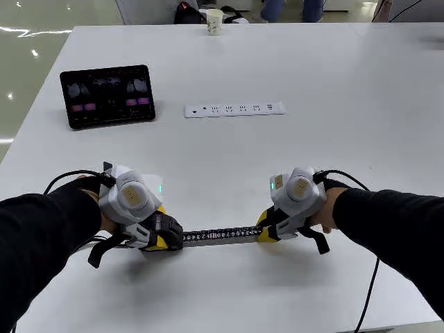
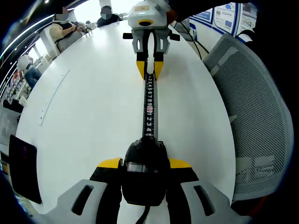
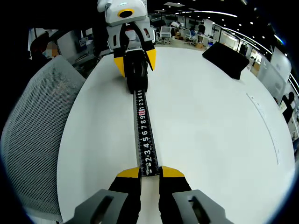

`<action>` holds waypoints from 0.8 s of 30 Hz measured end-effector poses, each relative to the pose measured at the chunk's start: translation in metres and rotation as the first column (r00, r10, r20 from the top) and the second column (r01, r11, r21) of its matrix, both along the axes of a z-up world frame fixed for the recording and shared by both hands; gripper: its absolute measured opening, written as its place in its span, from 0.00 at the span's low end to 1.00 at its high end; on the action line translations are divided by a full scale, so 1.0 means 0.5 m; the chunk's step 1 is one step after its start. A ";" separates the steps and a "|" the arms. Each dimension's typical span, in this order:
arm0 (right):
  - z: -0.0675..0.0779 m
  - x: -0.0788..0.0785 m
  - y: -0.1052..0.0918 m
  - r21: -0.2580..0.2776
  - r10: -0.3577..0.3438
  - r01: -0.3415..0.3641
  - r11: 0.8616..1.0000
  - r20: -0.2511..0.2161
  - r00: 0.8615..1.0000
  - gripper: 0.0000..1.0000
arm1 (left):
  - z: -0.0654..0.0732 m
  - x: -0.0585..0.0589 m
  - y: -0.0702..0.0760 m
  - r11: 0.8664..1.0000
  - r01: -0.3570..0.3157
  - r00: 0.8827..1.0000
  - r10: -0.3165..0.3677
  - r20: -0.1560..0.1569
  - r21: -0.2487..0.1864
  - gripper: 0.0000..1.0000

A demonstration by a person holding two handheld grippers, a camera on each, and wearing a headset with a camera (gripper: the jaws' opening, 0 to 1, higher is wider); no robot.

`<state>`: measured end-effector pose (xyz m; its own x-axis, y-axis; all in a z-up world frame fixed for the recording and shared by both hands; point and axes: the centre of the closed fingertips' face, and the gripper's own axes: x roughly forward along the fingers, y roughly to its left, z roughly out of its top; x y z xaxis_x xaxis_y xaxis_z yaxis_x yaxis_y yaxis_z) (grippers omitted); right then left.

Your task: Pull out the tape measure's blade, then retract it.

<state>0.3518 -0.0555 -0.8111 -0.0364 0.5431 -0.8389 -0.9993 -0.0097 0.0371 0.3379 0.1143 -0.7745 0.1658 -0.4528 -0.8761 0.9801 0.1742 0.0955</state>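
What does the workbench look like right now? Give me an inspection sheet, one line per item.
Surface: white table.
Job's things: tape measure case on the table, blade pulled out flat, numbers up.
Clutter: tablet, power strip, paper cup, all beyond the work.
Grippers: left gripper shut on the tape measure case; right gripper shut on the blade's end.
Cables: left cable loops behind its gripper; right cable runs off the near edge.
Surroundings: mesh chair, seated people beyond the table.
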 end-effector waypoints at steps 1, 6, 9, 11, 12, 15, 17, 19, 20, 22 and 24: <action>0.000 0.000 -0.002 -0.001 -0.001 0.001 1.000 -0.001 1.000 0.10 | 0.000 0.000 0.000 1.000 0.000 1.000 0.000 0.000 0.000 0.30; -0.001 0.000 -0.008 -0.001 -0.010 0.010 1.000 -0.001 1.000 0.10 | 0.000 -0.001 -0.001 1.000 0.000 1.000 0.000 -0.001 0.000 0.30; -0.001 0.000 -0.013 -0.003 -0.011 0.011 1.000 -0.001 1.000 0.10 | 0.000 -0.001 -0.001 1.000 0.000 1.000 0.000 0.000 0.000 0.30; -0.001 0.001 -0.016 -0.005 -0.012 0.012 1.000 -0.001 1.000 0.10 | 0.000 -0.002 -0.001 1.000 0.000 1.000 0.000 0.001 0.000 0.30; -0.001 0.000 -0.017 -0.005 -0.014 0.014 1.000 -0.002 1.000 0.10 | 0.000 -0.001 -0.001 1.000 0.000 1.000 0.000 0.001 0.000 0.30; 0.000 0.002 -0.020 -0.006 -0.014 0.014 1.000 0.000 1.000 0.10 | 0.000 -0.001 -0.001 1.000 0.000 1.000 0.000 -0.001 0.001 0.30; 0.001 0.002 -0.022 -0.008 -0.013 0.013 1.000 0.001 1.000 0.10 | -0.001 -0.001 -0.001 1.000 0.000 1.000 0.000 -0.001 0.002 0.30; 0.001 0.002 -0.024 -0.010 -0.012 0.012 1.000 0.001 1.000 0.10 | -0.001 0.000 -0.001 1.000 0.000 1.000 0.000 -0.001 0.002 0.30; 0.001 0.002 -0.026 -0.011 -0.011 0.011 1.000 0.002 1.000 0.10 | -0.001 0.000 -0.001 1.000 0.000 1.000 0.000 0.000 0.002 0.30; 0.001 0.002 -0.028 -0.012 -0.013 0.013 1.000 0.001 1.000 0.10 | -0.001 0.000 -0.001 1.000 0.000 1.000 0.000 0.000 0.002 0.30; 0.002 0.003 -0.030 -0.013 -0.014 0.014 1.000 0.002 1.000 0.10 | -0.001 0.000 -0.001 1.000 -0.001 1.000 0.001 0.001 0.002 0.30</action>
<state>0.3531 -0.0706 -0.8102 -0.0276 0.5329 -0.8457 -0.9994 0.0049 0.0357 0.3378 0.1138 -0.7747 0.1667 -0.4509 -0.8769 0.9799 0.1746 0.0966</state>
